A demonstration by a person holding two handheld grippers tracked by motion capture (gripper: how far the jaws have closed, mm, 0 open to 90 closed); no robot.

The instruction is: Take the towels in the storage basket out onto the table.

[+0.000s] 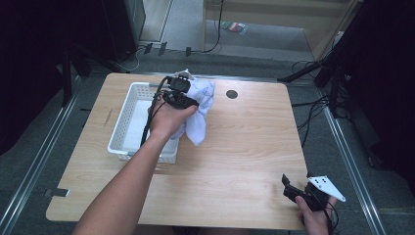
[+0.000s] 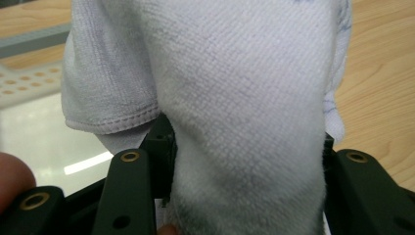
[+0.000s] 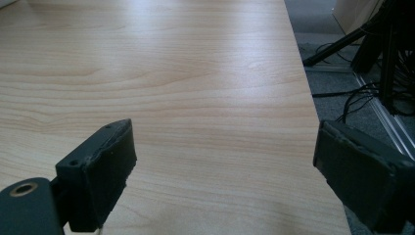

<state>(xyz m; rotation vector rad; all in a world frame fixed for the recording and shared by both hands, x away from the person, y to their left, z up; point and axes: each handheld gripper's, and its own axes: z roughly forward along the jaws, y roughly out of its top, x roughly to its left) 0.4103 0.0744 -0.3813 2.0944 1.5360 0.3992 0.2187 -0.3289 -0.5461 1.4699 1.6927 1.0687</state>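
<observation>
Your left gripper [image 1: 182,90] is clamped on the white towel [image 1: 200,105]; in the left gripper view the cloth [image 2: 235,98] bulges up thick between the two black jaws, which squeeze it from both sides. You are holding it at the far right corner of the white basket [image 1: 128,120], and this is the relation that matters: the towel hangs mostly outside the basket, off its right wall, with the loose tail drooping toward you over the bare table [image 1: 244,147]. The basket's open tray lies to the left of the cloth, and its long side runs away from you, so the towel has to travel left across the rim before it can go down inside. Judging from that, a short sideways carry with the tail lifted clear of the wall looks like the next need; otherwise the hanging end may catch on the rim or stay draped over it.

Your right gripper [image 1: 299,190] rests at the near right edge of the table, well apart from the towel, jaws spread wide over bare wood. The left hand is plainly the nearer one
</observation>
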